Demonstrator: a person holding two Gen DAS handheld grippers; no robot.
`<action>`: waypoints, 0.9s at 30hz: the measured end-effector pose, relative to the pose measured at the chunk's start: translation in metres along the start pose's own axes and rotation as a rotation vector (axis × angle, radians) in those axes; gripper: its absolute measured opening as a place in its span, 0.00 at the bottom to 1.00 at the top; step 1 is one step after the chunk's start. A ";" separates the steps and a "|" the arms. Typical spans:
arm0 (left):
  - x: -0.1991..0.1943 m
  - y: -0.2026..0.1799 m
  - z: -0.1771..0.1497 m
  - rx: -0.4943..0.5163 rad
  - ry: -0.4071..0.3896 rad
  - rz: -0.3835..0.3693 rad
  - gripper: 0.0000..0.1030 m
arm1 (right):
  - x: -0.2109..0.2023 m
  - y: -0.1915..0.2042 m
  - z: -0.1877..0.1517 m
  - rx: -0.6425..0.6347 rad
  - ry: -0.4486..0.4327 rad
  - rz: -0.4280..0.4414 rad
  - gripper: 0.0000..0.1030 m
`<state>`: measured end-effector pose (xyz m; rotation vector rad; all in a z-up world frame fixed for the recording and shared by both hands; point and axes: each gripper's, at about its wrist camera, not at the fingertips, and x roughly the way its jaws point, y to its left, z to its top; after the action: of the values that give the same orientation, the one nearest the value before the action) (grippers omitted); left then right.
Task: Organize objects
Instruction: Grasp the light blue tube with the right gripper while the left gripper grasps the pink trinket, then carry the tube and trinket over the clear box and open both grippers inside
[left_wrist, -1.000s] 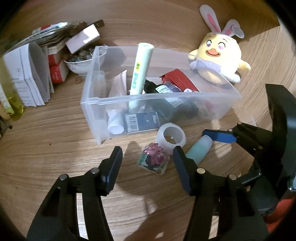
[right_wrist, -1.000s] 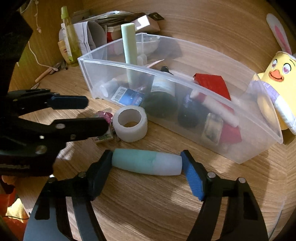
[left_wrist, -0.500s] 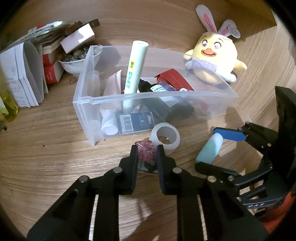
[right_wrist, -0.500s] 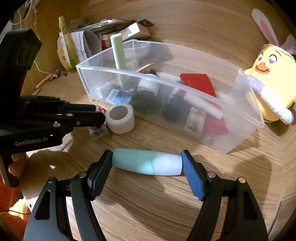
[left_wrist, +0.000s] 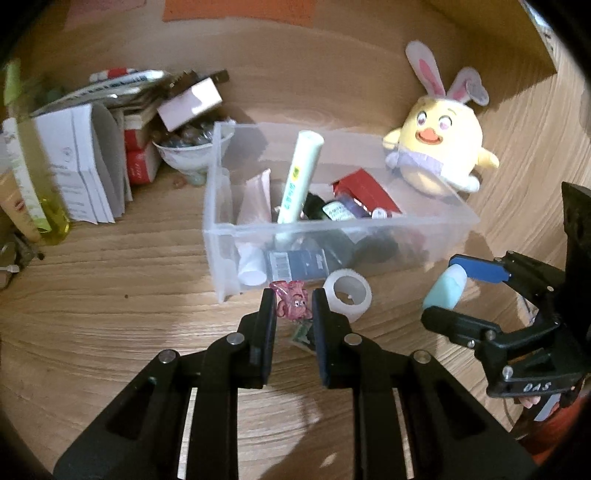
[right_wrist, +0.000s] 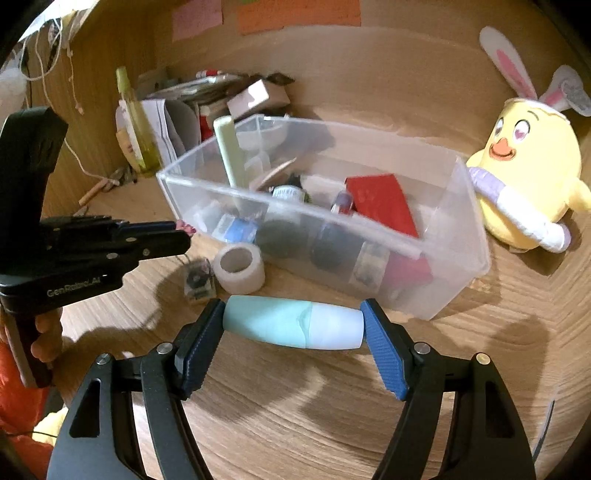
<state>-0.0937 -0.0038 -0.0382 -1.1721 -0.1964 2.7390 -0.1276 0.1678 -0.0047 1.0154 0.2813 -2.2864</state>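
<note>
My left gripper (left_wrist: 293, 314) just clamped pink charm (left_wrist: 291, 304); my right gripper (right_wrist: 293, 328) pinching teal bottle (right_wrist: 291, 326) endwise, both beside clear bin (left_wrist: 221, 236); lift clear over rim, release low inside

Warm, dim light, seemingly from above, casts soft shadows; fisheye bends the dark edges, with slight motion blur.
</note>
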 end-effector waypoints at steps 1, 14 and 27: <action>-0.004 0.000 0.001 -0.003 -0.011 0.002 0.18 | -0.003 -0.001 0.001 0.004 -0.011 -0.001 0.69; -0.046 -0.003 0.018 -0.040 -0.117 0.023 0.18 | -0.030 -0.012 0.022 0.032 -0.132 0.007 0.69; -0.071 -0.002 0.039 -0.064 -0.207 0.004 0.18 | -0.044 -0.023 0.038 0.043 -0.185 -0.030 0.69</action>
<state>-0.0734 -0.0181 0.0388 -0.9019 -0.3087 2.8753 -0.1418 0.1891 0.0518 0.8180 0.1719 -2.4028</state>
